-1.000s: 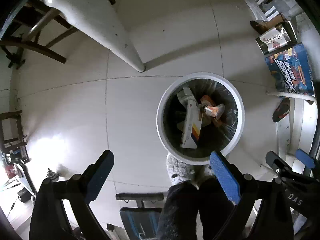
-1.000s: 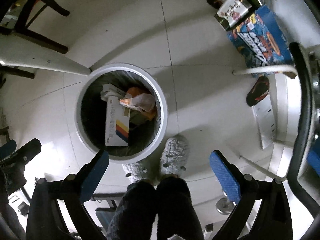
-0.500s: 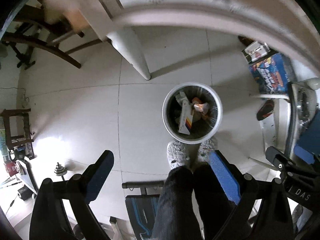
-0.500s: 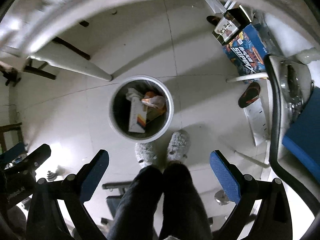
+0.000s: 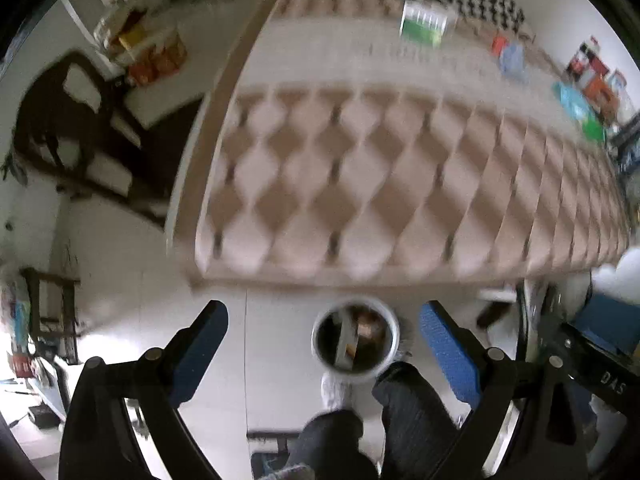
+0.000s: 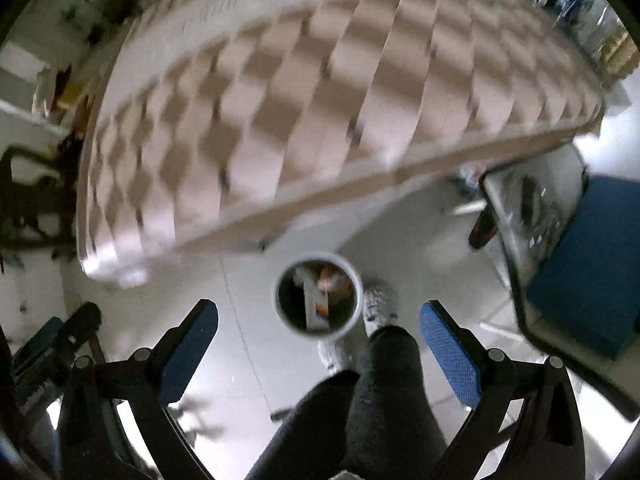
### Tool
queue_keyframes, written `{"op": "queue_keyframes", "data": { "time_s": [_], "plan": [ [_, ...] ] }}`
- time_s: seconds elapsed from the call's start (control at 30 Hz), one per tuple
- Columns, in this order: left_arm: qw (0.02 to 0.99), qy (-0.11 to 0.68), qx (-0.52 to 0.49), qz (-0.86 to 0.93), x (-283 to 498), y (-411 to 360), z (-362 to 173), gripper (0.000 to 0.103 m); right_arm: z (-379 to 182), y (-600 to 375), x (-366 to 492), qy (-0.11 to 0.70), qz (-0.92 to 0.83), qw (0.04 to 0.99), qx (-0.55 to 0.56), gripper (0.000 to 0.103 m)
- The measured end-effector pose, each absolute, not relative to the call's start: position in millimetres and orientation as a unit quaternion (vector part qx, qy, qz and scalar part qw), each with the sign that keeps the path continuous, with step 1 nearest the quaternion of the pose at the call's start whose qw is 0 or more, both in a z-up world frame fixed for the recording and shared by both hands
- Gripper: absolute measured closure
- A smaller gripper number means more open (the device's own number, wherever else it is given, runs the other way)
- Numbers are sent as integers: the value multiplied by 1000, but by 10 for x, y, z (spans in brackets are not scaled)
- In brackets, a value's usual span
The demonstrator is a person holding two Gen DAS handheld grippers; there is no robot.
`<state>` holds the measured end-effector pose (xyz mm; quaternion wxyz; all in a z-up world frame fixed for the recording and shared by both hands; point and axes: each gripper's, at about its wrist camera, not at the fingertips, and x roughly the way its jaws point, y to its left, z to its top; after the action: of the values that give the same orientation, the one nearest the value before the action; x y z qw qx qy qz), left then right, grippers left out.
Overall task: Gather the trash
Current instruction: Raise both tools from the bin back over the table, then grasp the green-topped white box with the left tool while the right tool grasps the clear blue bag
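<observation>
A round white trash bin [image 5: 355,346] stands on the tiled floor far below, holding a white box and orange wrappers; it also shows in the right wrist view [image 6: 319,295]. My left gripper [image 5: 324,354] is open and empty, high above the bin. My right gripper [image 6: 319,344] is open and empty too. A table with a tan checkered cloth [image 5: 400,168] fills the upper view and carries blurred items: a green and white box [image 5: 424,24], a red and blue piece [image 5: 510,54] and green packets [image 5: 592,128].
The person's dark-trousered legs [image 6: 376,400] and grey slippers [image 5: 336,392] stand beside the bin. A dark wooden chair [image 5: 80,136] is left of the table. A blue chair seat [image 6: 588,260] and a metal frame are on the right.
Both grippers have risen quickly from just over the bin to above table height. The bin has shrunk in view and the tabletop has come into sight. Both stayed open.
</observation>
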<state>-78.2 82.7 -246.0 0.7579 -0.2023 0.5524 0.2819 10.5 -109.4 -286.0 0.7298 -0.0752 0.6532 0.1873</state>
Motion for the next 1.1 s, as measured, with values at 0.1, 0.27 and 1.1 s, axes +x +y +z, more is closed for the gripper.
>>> {"op": "queue_keyframes", "data": {
  "time_s": [0.1,0.27,1.1],
  "plan": [
    [770,533,-209,283,-198,1005,-2244,5,-2575,-1083,699,640,173,747,-55,1],
    [788,519,-185,276,807,1309,-2033,5,-2358,-1027,1755,631,158,758,-39,1],
    [681,727,-26,87,4307,2247,-3076,5,-3601,545,5573,722,153,672,-64,1]
  ]
}}
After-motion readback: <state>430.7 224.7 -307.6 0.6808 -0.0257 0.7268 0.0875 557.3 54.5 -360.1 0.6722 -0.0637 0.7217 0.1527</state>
